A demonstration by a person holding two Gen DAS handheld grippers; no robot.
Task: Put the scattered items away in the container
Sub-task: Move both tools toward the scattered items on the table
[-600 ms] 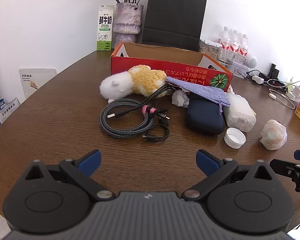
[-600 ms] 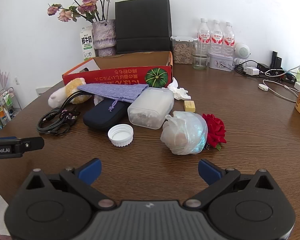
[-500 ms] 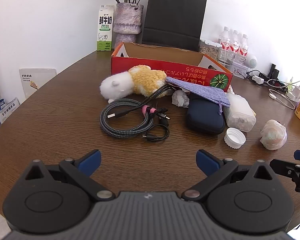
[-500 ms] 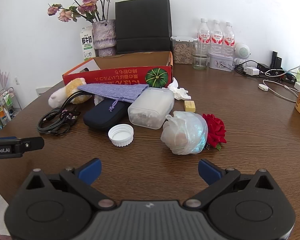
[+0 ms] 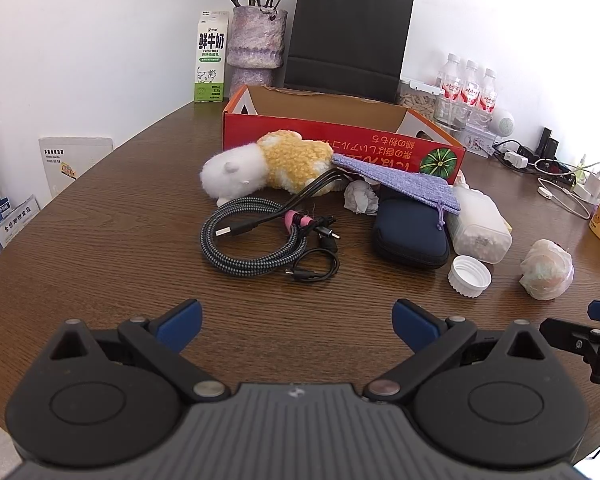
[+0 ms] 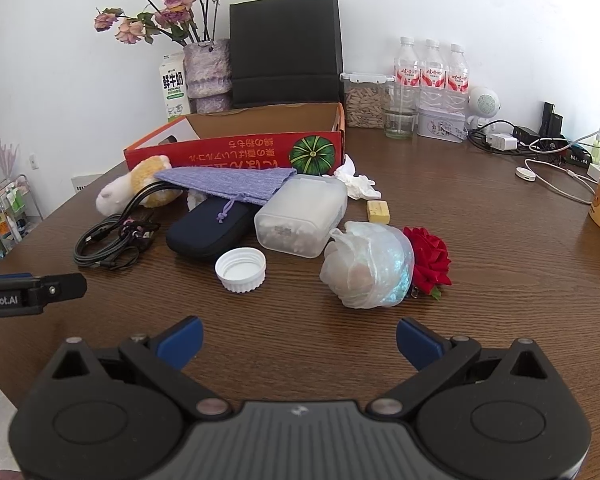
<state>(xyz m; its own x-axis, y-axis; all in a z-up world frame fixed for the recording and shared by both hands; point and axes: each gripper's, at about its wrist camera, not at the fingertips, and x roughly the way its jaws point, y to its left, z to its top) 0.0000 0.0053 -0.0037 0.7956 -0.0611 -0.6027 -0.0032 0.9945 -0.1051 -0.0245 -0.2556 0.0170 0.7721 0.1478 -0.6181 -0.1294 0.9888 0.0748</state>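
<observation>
White walls backed the brown tabletop (image 5: 100,240), with a vase, milk carton, black bag and water bottles along the far edge. My left hand-held gripper (image 5: 296,320) hung over bare wood with its jaws spread wide and nothing between them; my right hand-held gripper (image 6: 300,338) was the same, wide apart and empty.

Nothing had changed over the last half second: neither gripper had shifted and every item lay where it had been. I judged the tidying had not yet begun.

The red box (image 5: 340,140) stood open at the back, and I could see nothing in the part of its inside that showed. Against its front wall lay the plush toy (image 5: 268,164), with the purple pouch (image 5: 396,182) beside it and draped onto the dark case (image 5: 410,232). A coil of cables (image 5: 260,240) sat nearest my left gripper, one black lead running up over the toy. A crumpled tissue (image 5: 360,196) lay between toy and case.

On my right side were the clear tub (image 6: 300,216), touching the case, the white cap (image 6: 241,270) just in front of it, the wrapped bundle (image 6: 368,264) nearest my right gripper, and a red rose (image 6: 430,260) tucked against the bundle. A small yellow block (image 6: 378,211) and another tissue (image 6: 356,184) lay behind.

All of it was still outside the box, so everything remained to do. The cables looked the natural first pick for the left gripper, the bundle for the right.
</observation>
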